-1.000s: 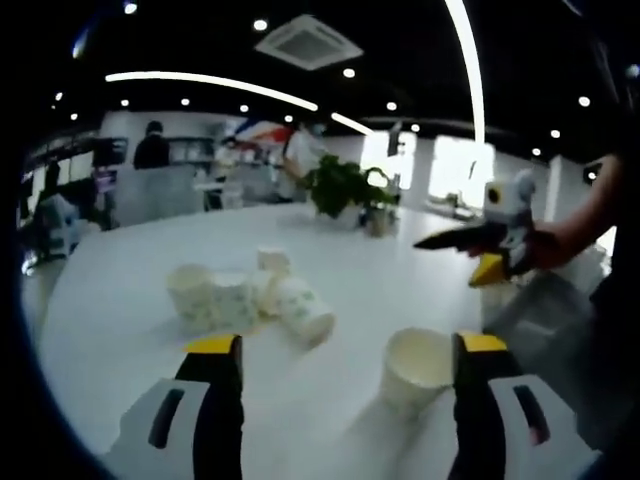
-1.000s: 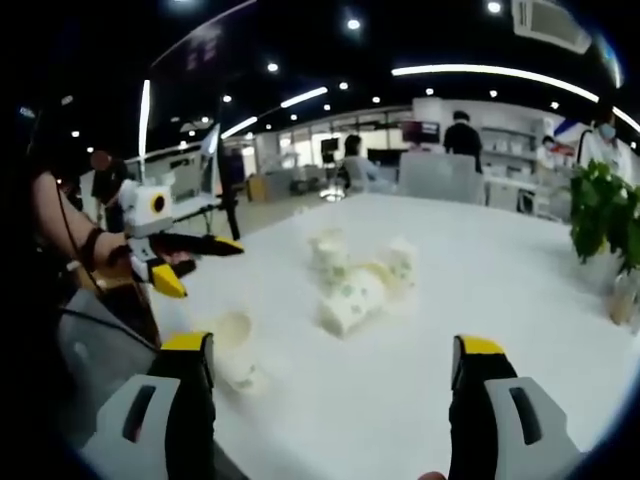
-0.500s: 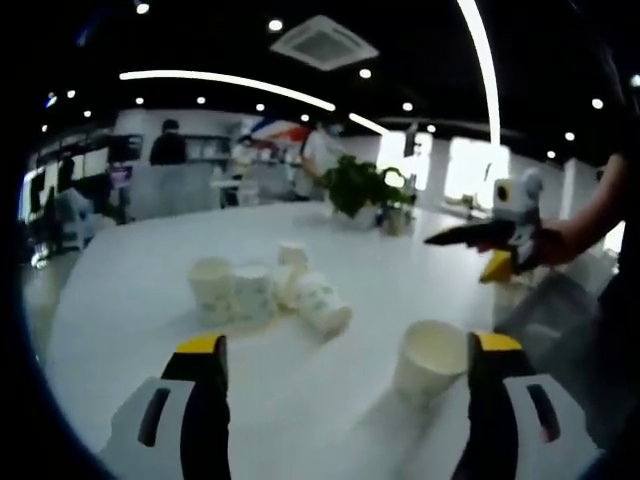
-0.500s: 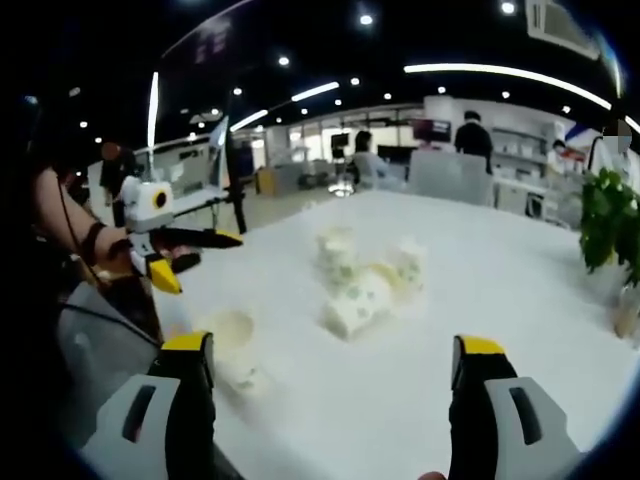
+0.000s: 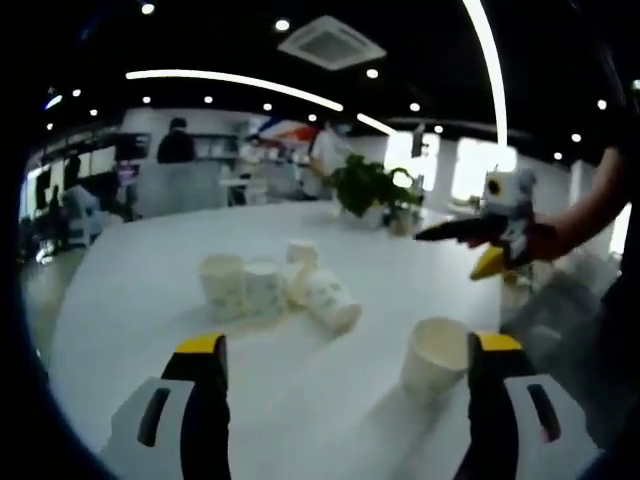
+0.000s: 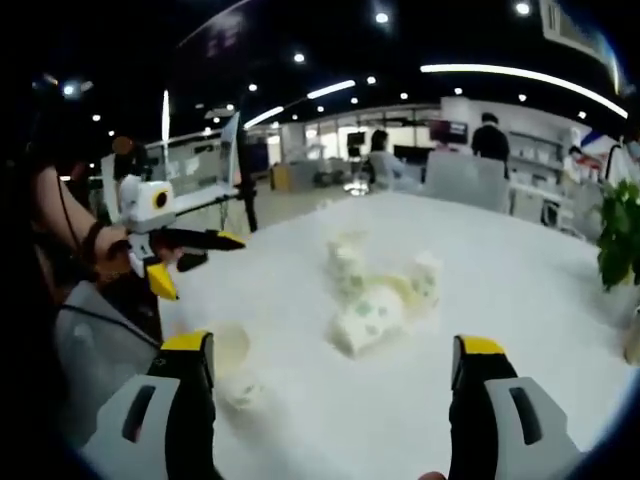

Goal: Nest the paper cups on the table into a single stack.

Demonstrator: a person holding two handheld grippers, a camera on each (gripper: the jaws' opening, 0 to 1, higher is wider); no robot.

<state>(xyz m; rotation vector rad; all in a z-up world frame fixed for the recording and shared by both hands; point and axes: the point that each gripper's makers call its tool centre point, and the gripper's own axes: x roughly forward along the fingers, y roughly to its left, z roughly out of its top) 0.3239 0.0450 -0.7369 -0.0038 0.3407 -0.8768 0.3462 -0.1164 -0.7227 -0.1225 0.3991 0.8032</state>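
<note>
A lone upright paper cup (image 5: 437,355) stands on the white counter (image 5: 140,290), just inside the left hand-held gripper (image 5: 350,400)'s right jaw. The cluster of cups (image 5: 275,290) lies farther ahead. Both that and the right hand-held gripper (image 6: 325,400) are wide open and empty, the left one nearer the lone cup.

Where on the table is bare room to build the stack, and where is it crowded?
Bare: the table left of the cup cluster, and the strip between the cluster and the lone upright cup. Crowded: the cluster, some cups upright, one tipped, and the near edge by the lone cup.
</note>
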